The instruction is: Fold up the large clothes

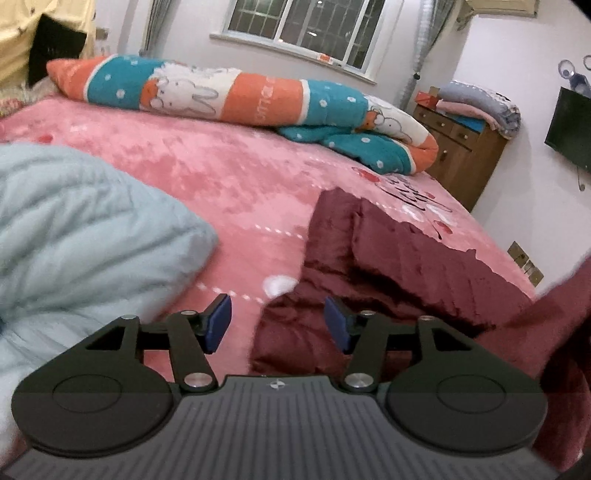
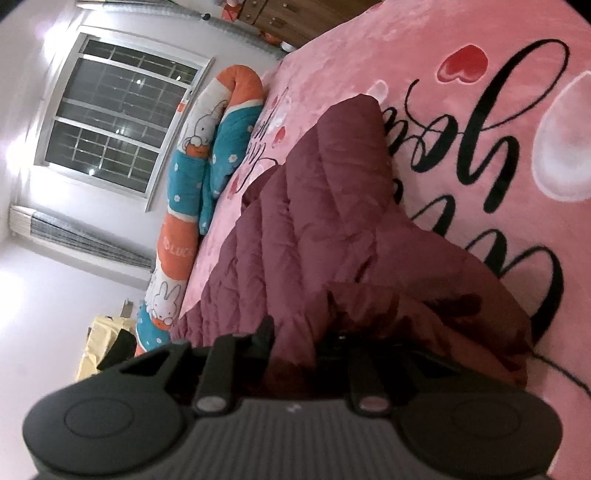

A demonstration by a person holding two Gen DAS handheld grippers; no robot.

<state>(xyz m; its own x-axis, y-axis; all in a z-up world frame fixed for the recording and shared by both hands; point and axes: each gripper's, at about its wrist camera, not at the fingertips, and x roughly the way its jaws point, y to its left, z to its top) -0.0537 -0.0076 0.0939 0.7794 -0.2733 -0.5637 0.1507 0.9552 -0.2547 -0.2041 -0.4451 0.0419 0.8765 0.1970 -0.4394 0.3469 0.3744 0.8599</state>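
Note:
A dark red quilted jacket point(image 1: 399, 258) lies partly folded on the pink bed point(image 1: 229, 177). My left gripper point(image 1: 277, 325) is open and empty, hovering just above the jacket's near left edge. In the right wrist view, rolled sideways, the jacket point(image 2: 325, 221) fills the middle. My right gripper point(image 2: 295, 343) is closed on a bunch of the jacket's fabric; its fingertips are buried in the cloth. A pale blue quilted garment point(image 1: 74, 229) lies on the bed to the left of my left gripper.
A rolled orange, teal and white rabbit-print blanket point(image 1: 236, 99) lies along the bed's far side under a window point(image 1: 303, 26). A wooden dresser point(image 1: 461, 155) with folded cloths stands at the far right. The pink cover point(image 2: 480, 110) carries black lettering and hearts.

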